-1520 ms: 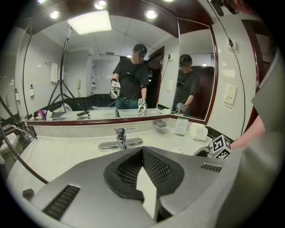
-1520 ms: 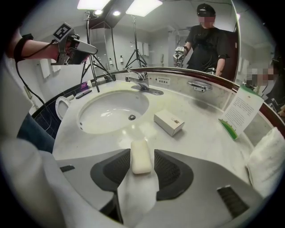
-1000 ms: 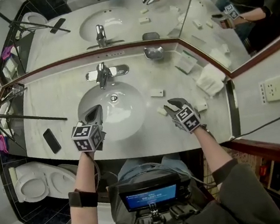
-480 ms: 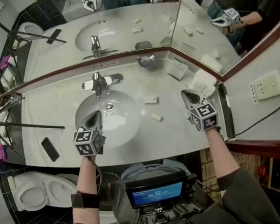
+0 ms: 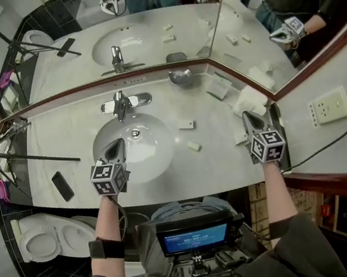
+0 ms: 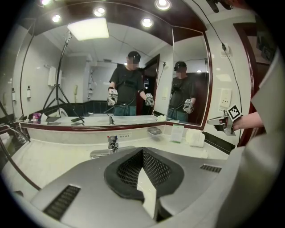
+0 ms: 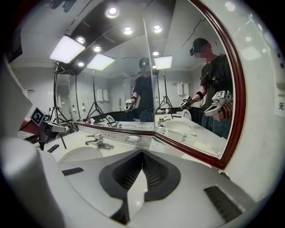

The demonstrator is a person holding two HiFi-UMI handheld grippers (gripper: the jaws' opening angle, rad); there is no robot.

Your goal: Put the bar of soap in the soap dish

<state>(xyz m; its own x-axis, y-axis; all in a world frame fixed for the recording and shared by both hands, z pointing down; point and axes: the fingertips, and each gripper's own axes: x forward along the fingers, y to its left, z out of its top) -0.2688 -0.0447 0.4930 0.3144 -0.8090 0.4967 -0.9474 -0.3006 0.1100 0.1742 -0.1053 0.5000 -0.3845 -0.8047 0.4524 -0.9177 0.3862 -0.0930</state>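
Bathroom counter point(image 5: 71, 136) viewed from above, with the sink basin point(image 5: 137, 147) taken as the reference point. The left gripper point(image 5: 114, 148) is being held over the near edge of the basin, its jaws being pressed together with nothing between them. The right gripper point(image 5: 249, 118) is being held well to the right of the basin, above the counter's right end, its jaws likewise being pressed together on nothing. The bar of soap point(image 5: 194, 145) is lying on the counter just right of the basin, untouched by either gripper. A second small white bar point(image 5: 186, 125) is lying just right of the basin as well, a little farther back. The metal soap dish point(image 5: 179, 76) is sitting behind the basin and to its right, against the mirror point(image 5: 145, 30), well apart from both bars. The faucet point(image 5: 120, 103) is standing directly behind the basin. A dark phone point(image 5: 62, 185) is lying left of the basin near the counter's front edge, and a folded white towel point(image 5: 249, 99) is lying far to the basin's right, just beyond the right gripper's tips
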